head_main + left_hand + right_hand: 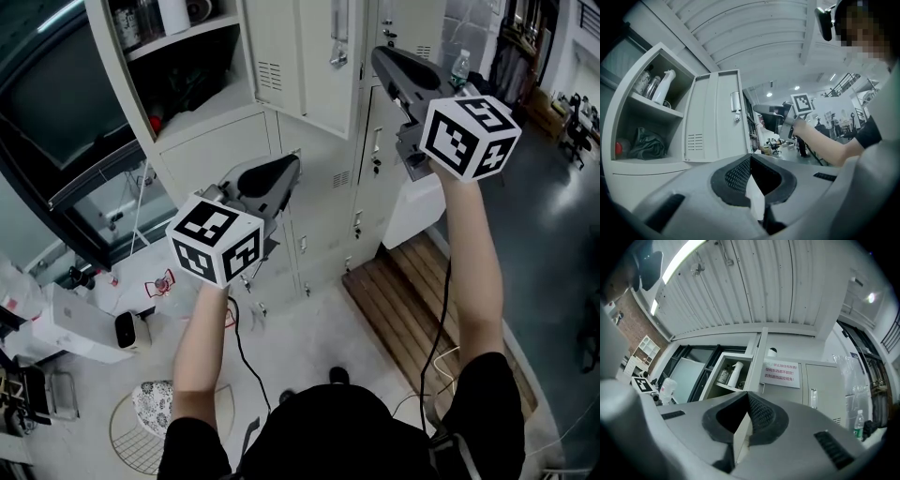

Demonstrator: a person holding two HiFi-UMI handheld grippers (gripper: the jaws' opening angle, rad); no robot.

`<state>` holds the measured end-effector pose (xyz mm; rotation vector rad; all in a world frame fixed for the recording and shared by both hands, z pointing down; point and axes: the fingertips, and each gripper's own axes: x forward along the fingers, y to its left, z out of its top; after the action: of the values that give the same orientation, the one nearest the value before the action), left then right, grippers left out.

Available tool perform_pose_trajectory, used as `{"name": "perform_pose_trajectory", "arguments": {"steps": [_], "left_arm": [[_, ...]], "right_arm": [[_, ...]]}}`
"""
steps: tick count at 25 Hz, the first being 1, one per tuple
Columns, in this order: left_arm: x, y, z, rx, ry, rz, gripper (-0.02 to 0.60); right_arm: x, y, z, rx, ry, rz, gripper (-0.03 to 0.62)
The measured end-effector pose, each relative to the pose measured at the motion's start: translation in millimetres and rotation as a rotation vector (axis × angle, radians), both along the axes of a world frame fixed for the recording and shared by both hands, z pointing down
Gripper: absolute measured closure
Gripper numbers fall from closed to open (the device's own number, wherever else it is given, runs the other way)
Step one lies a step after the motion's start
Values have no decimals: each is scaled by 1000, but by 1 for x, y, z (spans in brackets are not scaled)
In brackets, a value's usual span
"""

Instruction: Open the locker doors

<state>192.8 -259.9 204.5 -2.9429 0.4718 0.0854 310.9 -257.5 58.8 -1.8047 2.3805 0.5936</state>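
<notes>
Head view: a bank of lockers point(323, 197) fills 12 o'clock. The upper-left compartment stands open, with its open door point(300, 66) swung out toward the camera. A spray bottle point(663, 86) and jars sit on the shelf inside. The other doors look closed, among them the right-column door point(825, 390) with its latch handle point(813, 398).

Right gripper point(380, 54): at 1 o'clock, raised, jaws together with nothing between them. Its tip is near the right column; I cannot tell whether it touches.

Left gripper point(291, 169): near centre, jaws likewise together and empty, apart from the lockers.

Handling (judgement): the doors are probably thin painted sheet metal, so light, stiff and free-swinging on a side hinge. The paint looks smooth, so pads could slip. Best hold is the small latch handle at the free edge, farthest from the hinge. The jaws must part first.
</notes>
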Motion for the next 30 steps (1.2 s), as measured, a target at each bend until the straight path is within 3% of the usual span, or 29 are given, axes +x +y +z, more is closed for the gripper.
{"name": "perform_pose_trajectory", "arguments": {"steps": [16,30], "left_arm": [[-57,7,-11,55,82,10,563],[-140,-6,-10,73,144,-75,563]], "right_arm": [[-69,35,40,18,11,-14,588],[-151,20,89,-14,39,-45,589]]}}
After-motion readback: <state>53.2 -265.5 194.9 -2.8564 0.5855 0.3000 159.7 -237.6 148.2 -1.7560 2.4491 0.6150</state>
